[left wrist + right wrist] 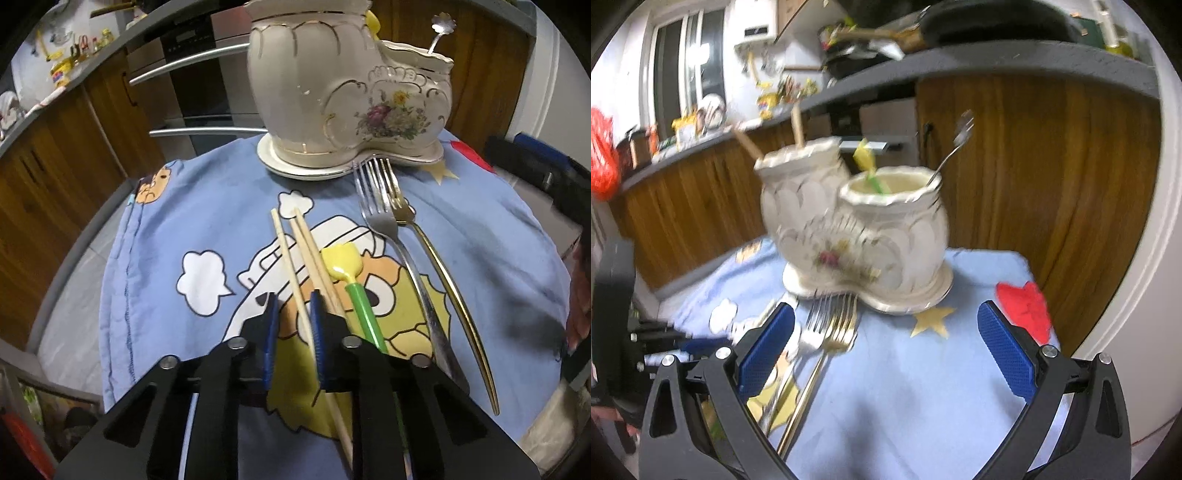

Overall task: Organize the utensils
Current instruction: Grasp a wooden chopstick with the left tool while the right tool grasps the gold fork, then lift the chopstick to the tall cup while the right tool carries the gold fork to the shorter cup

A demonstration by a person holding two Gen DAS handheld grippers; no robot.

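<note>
Blue pads line the left tongs (293,308), low in the middle of the left view. They have closed in on one chopstick (295,273), which runs up between the pads; the right pad looks to touch it, but a gap shows on the left side, so a firm pinch cannot be told. Two more chopsticks (314,251) lie just to its right. Next comes a yellow spoon with a green handle (351,280), then a silver fork (384,218) and a gold fork (436,254), side by side. All of them lie on a blue cartoon cloth (155,229) that covers the worktop.

At the top of that view stands a cream holder (332,92) with two cups, on its saucer, with a small spoon (441,26) poking out.

The right tongs (886,336) stand wide open with nothing between them, above the cloth. Both forks lie by the left pad, tips near the saucer.
</note>
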